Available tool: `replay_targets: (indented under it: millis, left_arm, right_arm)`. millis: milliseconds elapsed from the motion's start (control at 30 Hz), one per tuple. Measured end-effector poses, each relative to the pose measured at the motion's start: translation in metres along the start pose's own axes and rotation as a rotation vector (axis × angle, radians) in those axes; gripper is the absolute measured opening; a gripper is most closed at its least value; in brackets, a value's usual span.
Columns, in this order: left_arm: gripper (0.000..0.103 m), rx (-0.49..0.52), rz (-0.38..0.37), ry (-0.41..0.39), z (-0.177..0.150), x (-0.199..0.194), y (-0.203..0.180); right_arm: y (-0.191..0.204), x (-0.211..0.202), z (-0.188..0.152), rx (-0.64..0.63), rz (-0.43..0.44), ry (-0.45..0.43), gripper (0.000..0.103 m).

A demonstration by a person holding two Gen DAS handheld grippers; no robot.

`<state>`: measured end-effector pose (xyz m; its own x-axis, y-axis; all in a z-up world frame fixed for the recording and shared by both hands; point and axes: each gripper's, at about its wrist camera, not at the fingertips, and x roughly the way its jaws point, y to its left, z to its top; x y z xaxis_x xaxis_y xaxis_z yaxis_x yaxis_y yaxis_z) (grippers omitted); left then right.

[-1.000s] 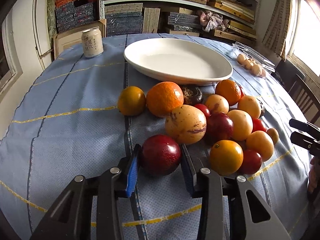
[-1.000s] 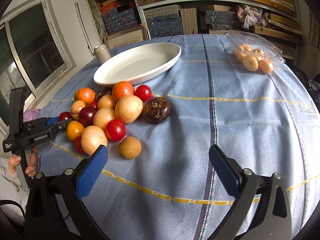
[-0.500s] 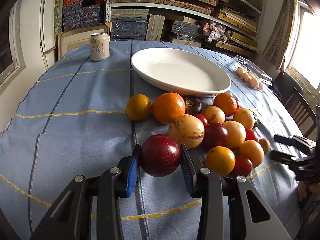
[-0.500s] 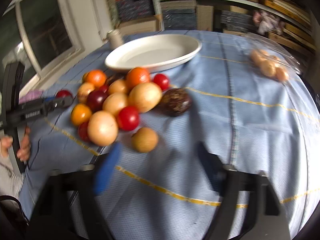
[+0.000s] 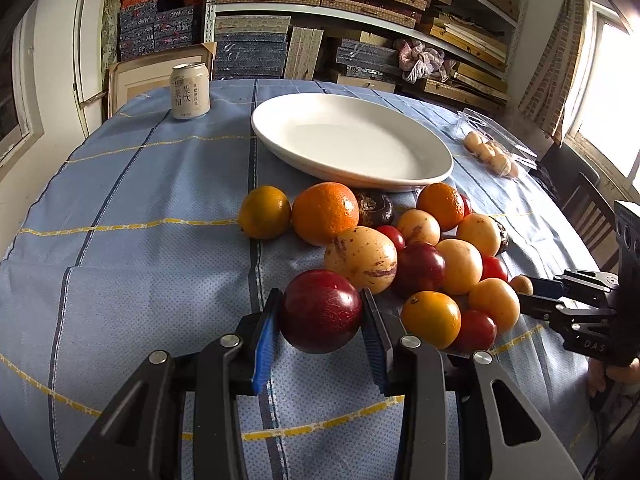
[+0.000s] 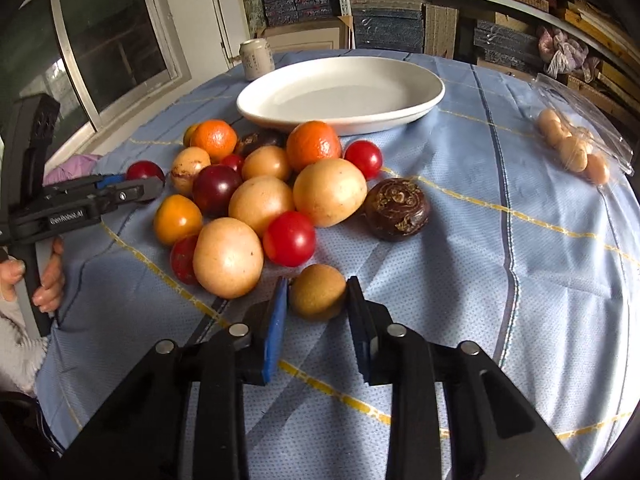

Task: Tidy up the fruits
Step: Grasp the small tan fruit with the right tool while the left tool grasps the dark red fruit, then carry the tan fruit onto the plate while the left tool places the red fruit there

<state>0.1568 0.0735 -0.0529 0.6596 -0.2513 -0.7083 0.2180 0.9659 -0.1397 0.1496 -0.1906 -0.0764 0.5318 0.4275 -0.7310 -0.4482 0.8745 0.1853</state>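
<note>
The left gripper (image 5: 321,314) had its blue-padded fingers (image 5: 263,344) pressed against both sides of a dark red plum (image 5: 321,311), a round, glossy fruit with fine pale speckles, held just above the blue tablecloth (image 5: 140,260) at the near edge of the fruit pile. From the right wrist view, white lettering on that gripper's side read roughly "GenRobot.AI".

The right gripper (image 6: 317,298) had narrowed its fingers (image 6: 276,320) around a small brown kiwi-like fruit (image 6: 318,291); both pads sat against or just beside its sides, and whether they truly gripped it could not be told. The fruit rested on the cloth, just beside a red tomato (image 6: 289,238) and a large pale yellow fruit (image 6: 228,257). In the left wrist view, "DAS" showed on the right gripper's body.

Beyond the fingers lay the pile: two oranges (image 5: 325,213), smaller yellow-orange fruits (image 5: 431,319), a blotched yellow fruit (image 5: 361,259), another dark plum (image 5: 420,269), red tomatoes, and a wrinkled dark brown fruit (image 6: 397,209) a little apart. Behind them sat a white oval plate (image 5: 352,142), holding nothing. Farther back stood a pale drink can (image 5: 189,91) printed with Chinese characters, not fully legible. A clear plastic pack of tan round items (image 6: 576,148) lay to the right.
</note>
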Motion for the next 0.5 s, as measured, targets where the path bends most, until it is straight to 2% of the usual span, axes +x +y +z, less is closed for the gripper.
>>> replay_targets:
  millis: [167,233,367,500]
  left_arm:
    - [0.039,-0.013,-0.004,-0.014,0.013,-0.005,0.0]
    - [0.039,0.006,-0.011,0.002,0.03,-0.005,-0.008]
    - [0.039,0.076,0.016,-0.028,0.075,0.005,-0.029]
    - [0.039,0.059,0.029,-0.002,0.112,0.044,-0.034]
  right_arm:
    - [-0.01,-0.016,0.011,0.05,0.027,-0.045,0.029]
    - [-0.011,-0.025,0.034,0.038,-0.003,-0.068,0.029]
    - [-0.005,-0.027,0.088,0.007,-0.067,-0.154,0.029]
    - [-0.01,0.013,0.127,0.035,-0.083,-0.17,0.029]
